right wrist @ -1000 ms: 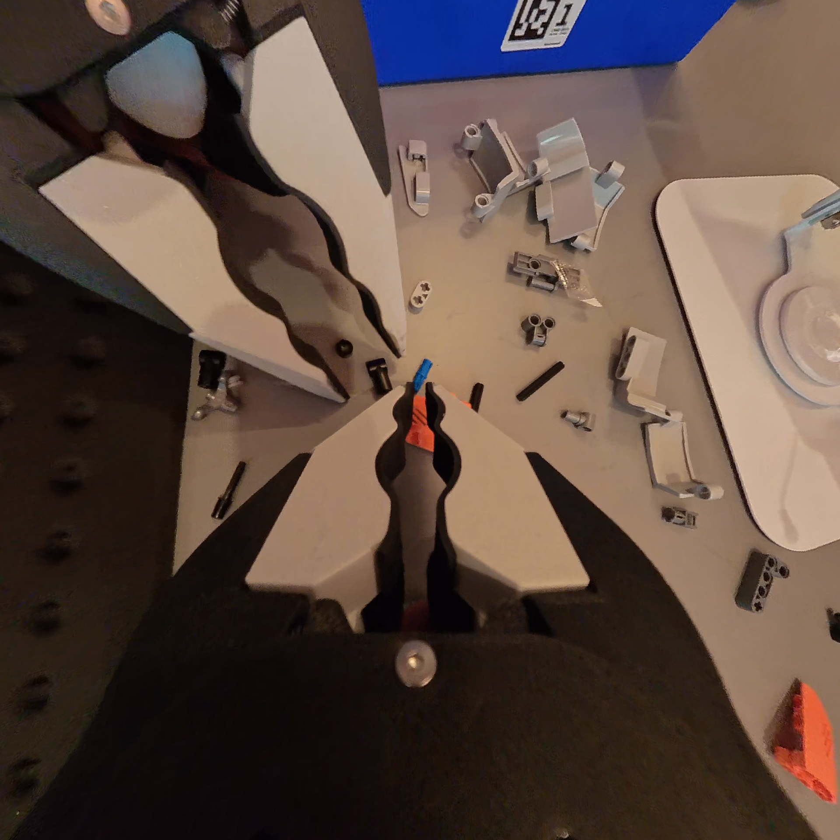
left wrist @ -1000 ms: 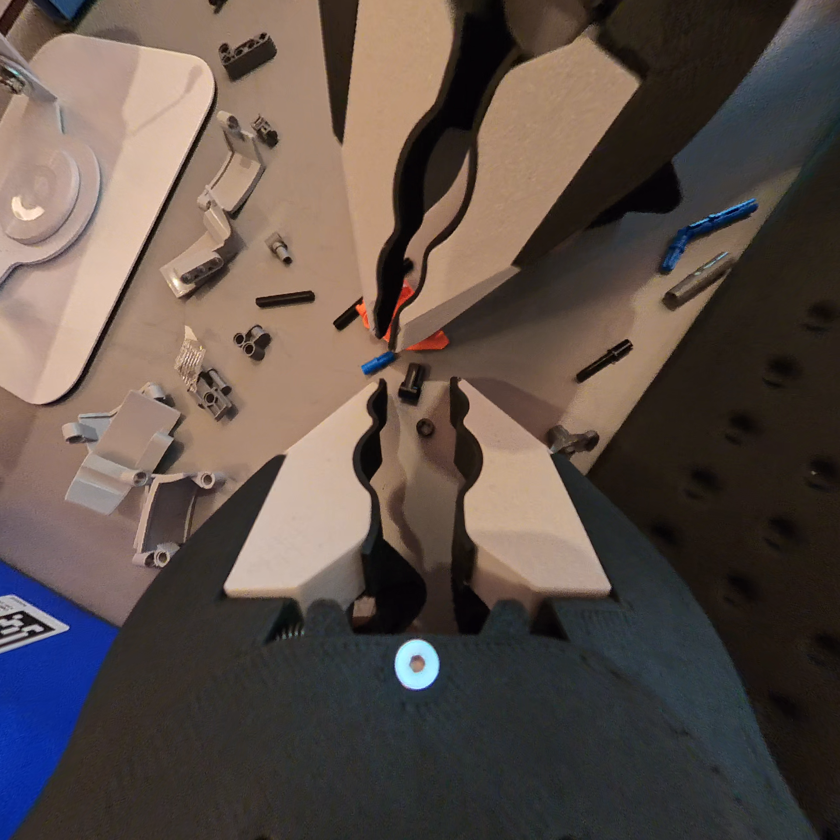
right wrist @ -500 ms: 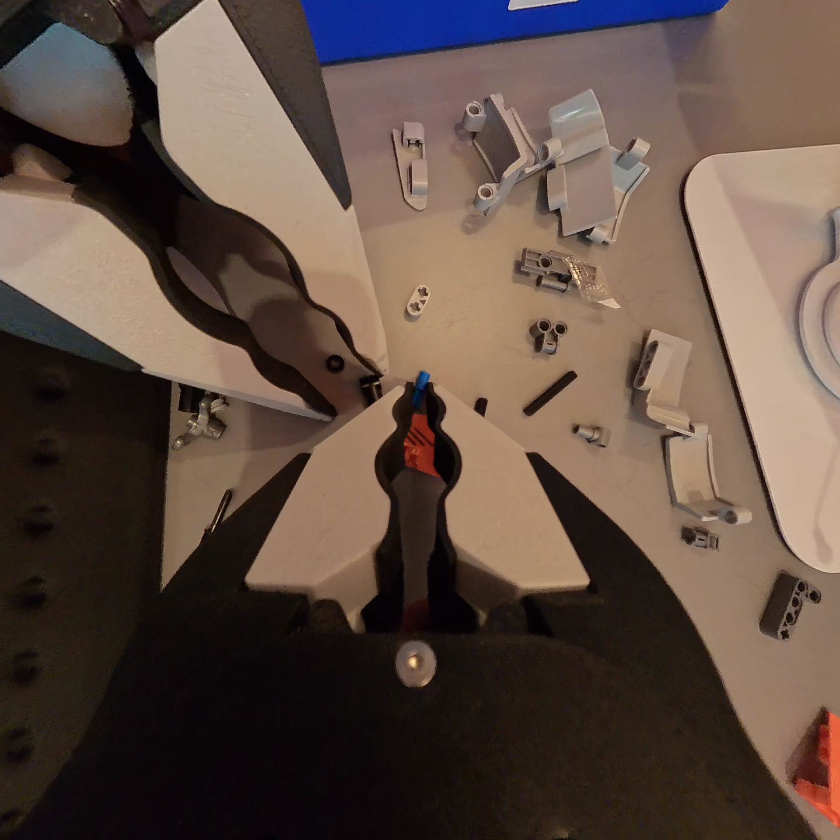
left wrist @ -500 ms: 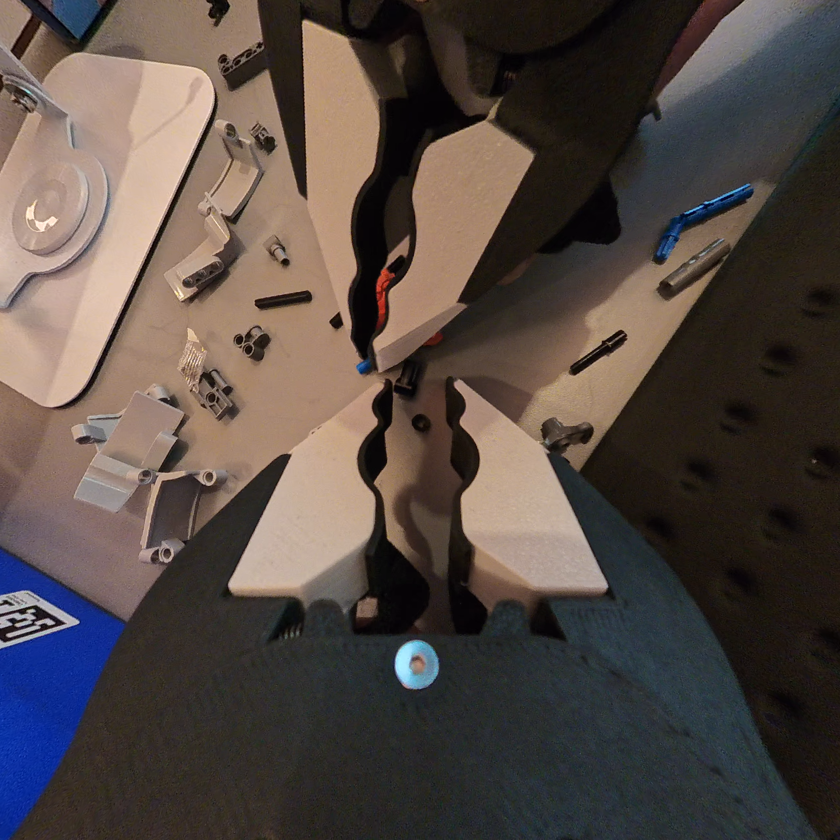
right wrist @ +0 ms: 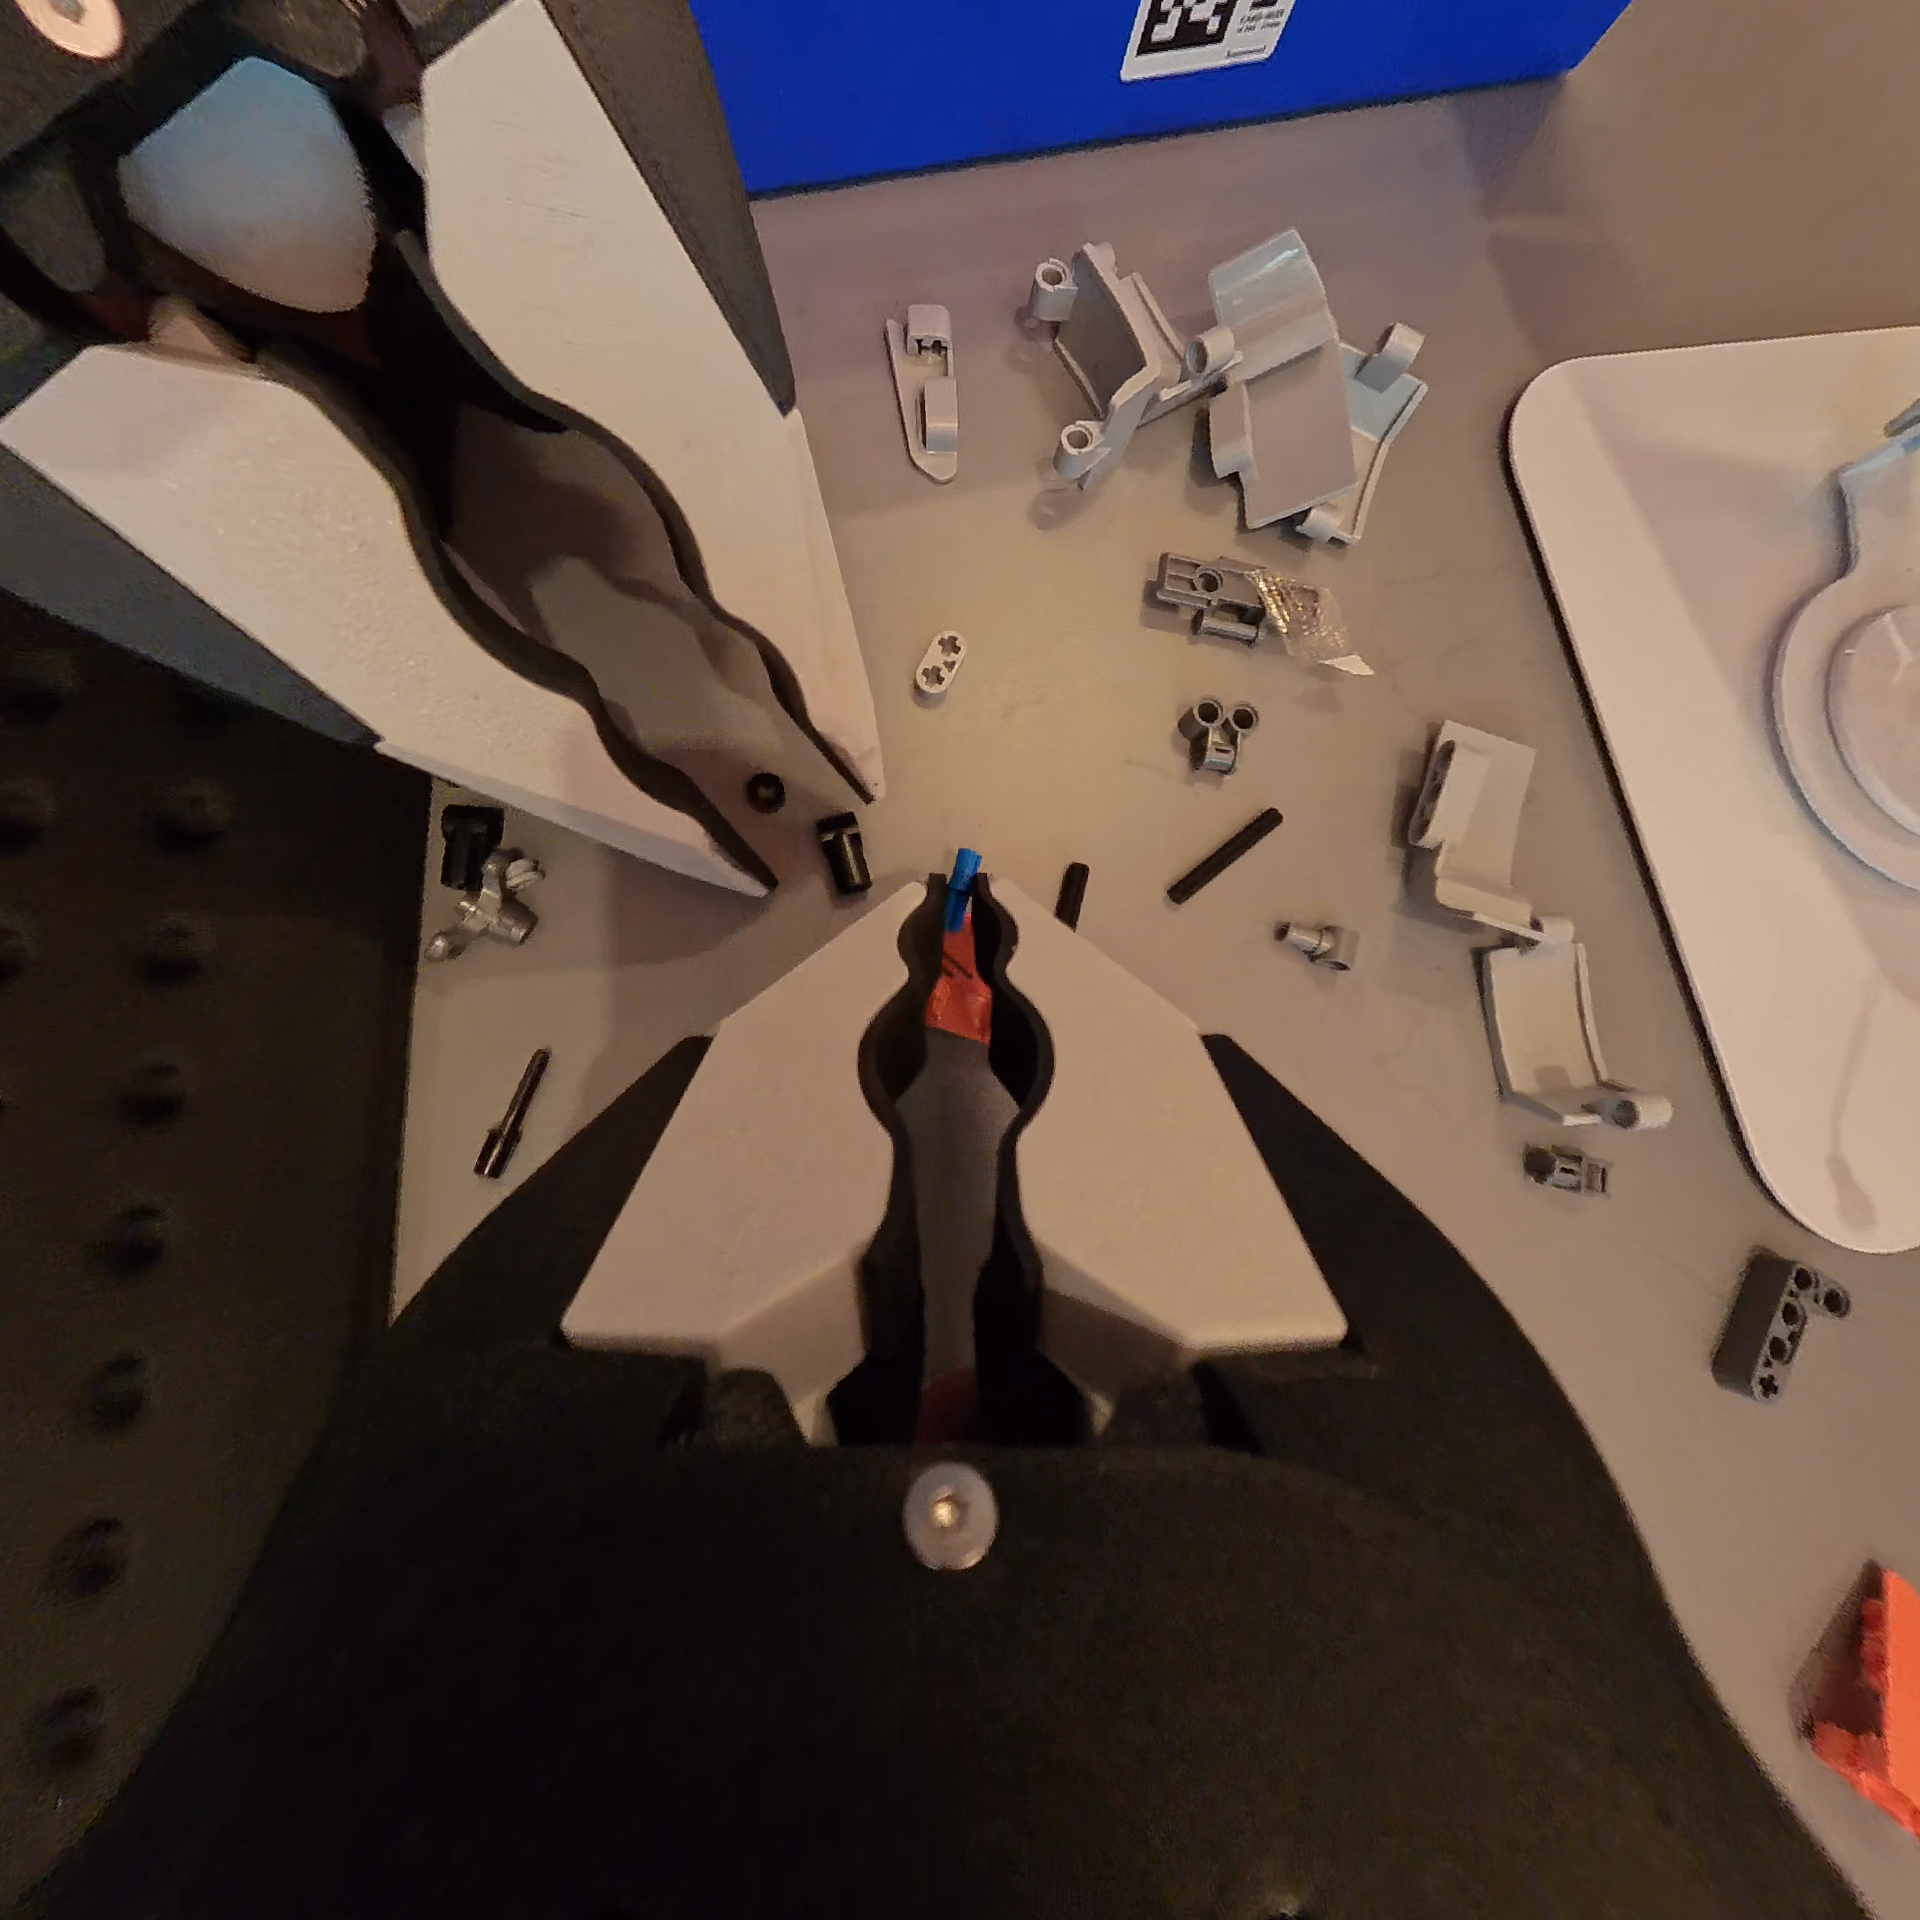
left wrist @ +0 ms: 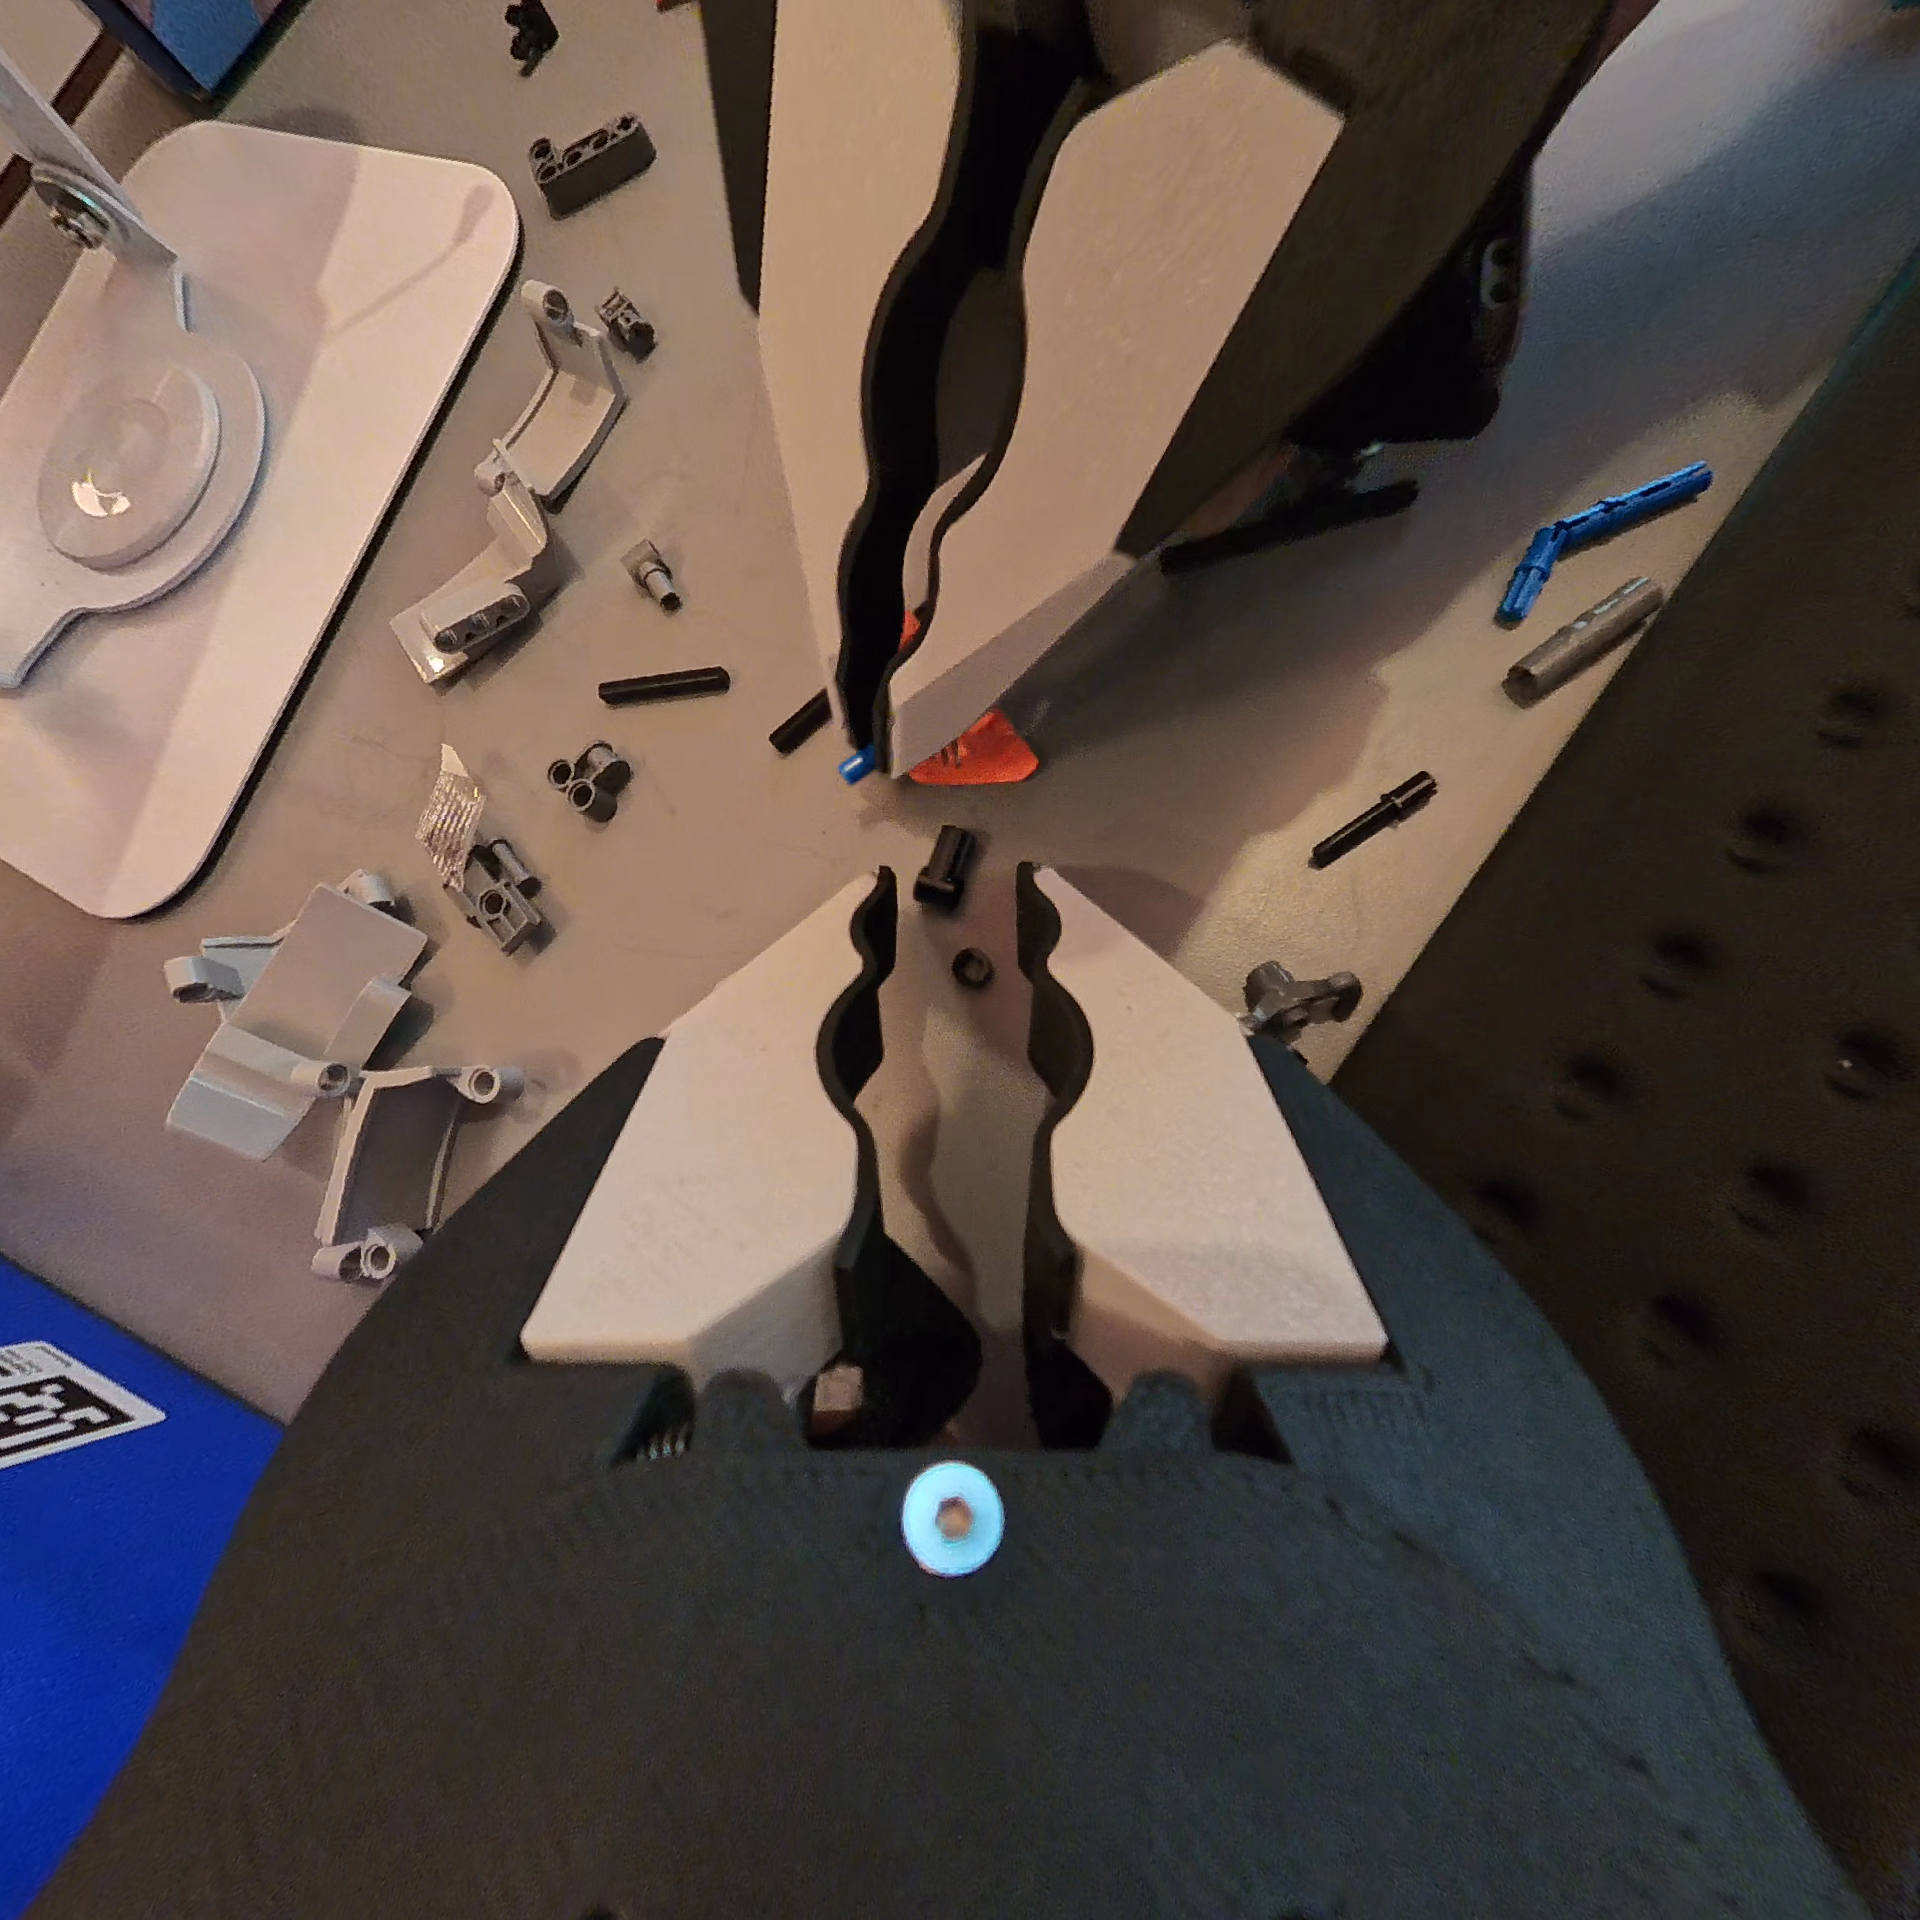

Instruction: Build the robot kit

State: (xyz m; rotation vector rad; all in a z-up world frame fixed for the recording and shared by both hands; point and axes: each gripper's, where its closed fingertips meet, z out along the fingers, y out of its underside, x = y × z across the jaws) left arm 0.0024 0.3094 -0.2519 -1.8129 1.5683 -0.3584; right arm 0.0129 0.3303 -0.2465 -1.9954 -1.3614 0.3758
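My left gripper is open and low over the grey table. A short black connector lies between its tips, and a small black ring lies farther back between its fingers. My right gripper is shut on an orange wedge piece, and a blue pin sticks out past its tips. In the left wrist view it reaches down from above, with the orange piece just beyond the black connector. In the right wrist view the left gripper is at upper left, close to my right tips.
A white board with a round grey stand lies left. Grey curved panels, a black axle, a black pin, a blue angled connector and small connectors are scattered about. A black perforated mat borders the table. A second orange piece and a blue box show. Less than 4 cm separates the two grippers' tips. The black axle lies around 6 cm away from my right fingertips. Seen from the right wrist view as well.
The right gripper swung in close over the left gripper's tips half a second ago and has drawn back again. The left gripper has stayed open in nearly the same place.
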